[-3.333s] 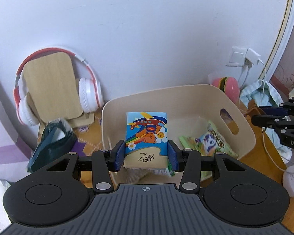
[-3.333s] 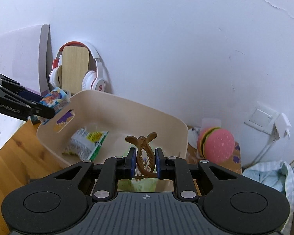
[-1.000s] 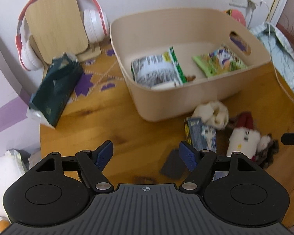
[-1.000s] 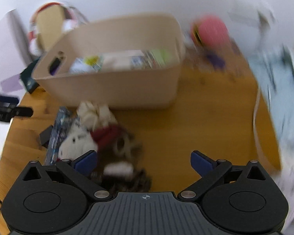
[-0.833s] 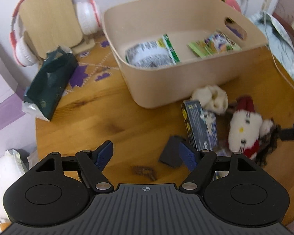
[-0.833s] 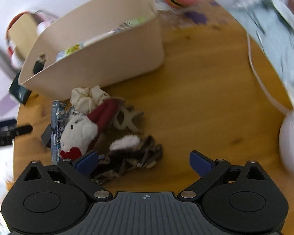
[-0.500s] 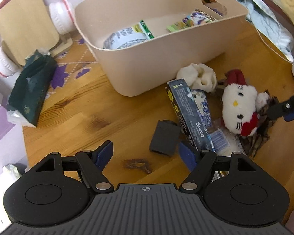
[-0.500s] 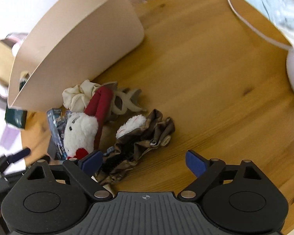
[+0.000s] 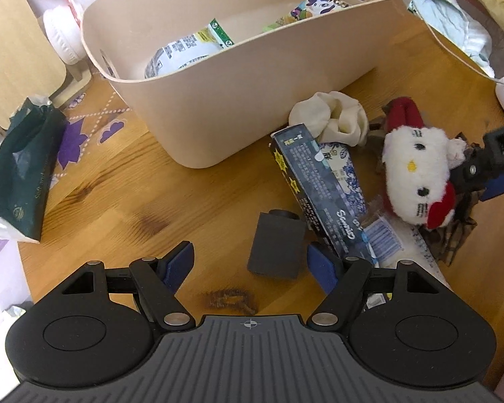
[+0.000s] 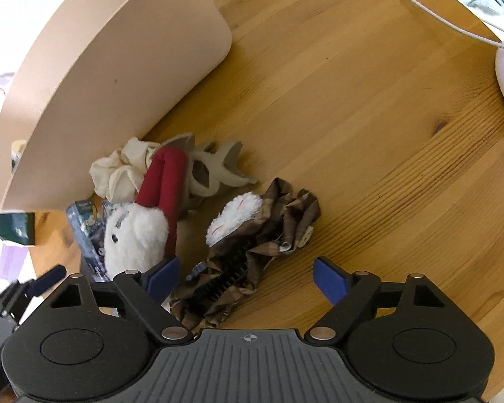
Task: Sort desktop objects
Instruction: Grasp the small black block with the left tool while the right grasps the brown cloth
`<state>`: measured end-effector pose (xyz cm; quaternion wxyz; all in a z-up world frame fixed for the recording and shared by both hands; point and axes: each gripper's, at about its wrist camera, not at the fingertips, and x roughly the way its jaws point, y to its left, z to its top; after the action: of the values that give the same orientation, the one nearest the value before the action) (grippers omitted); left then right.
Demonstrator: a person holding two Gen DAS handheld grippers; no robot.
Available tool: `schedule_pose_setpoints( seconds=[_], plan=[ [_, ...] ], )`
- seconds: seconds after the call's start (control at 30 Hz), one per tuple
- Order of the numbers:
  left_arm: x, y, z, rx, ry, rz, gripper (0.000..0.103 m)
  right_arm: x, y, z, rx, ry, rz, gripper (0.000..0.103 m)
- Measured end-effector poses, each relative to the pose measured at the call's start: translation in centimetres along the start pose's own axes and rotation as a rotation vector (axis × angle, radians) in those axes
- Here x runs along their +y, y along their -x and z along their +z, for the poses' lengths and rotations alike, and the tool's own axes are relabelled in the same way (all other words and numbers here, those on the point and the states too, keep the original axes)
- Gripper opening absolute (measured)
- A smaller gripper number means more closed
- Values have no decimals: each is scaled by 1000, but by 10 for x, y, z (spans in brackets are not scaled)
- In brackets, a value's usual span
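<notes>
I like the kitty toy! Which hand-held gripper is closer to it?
Right. The right hand-held gripper has a finger beside the kitty toy; the left hand-held gripper sits further away, by the small black block.

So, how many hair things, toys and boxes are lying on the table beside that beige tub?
Fabric hair ties: 2 (cream fabric scrunchie, brown checked fabric scrunchie)
Hair clips: 1 (beige plastic claw clip)
Toys: 1 (white plush cat toy)
Boxes: 1 (dark blue cardboard box)
Total: 5
</notes>
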<state>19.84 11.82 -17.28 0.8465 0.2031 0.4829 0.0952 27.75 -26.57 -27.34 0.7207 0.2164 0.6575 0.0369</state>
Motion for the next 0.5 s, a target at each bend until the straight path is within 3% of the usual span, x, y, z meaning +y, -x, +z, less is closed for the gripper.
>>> schedule_pose_setpoints(
  seconds=[0.23,0.33,0.5],
  plan=[
    [-2,-14,5,11,-27,-8,75,15,-7,-5,-14,44,-45,85],
    [-4,-19,6,20,-26,-21,65,21,-6,-6,-27,73,-55,84],
    [-3,-19,4,13,18,-57,57,28,-2,-9,-30,121,-74,66]
  ],
)
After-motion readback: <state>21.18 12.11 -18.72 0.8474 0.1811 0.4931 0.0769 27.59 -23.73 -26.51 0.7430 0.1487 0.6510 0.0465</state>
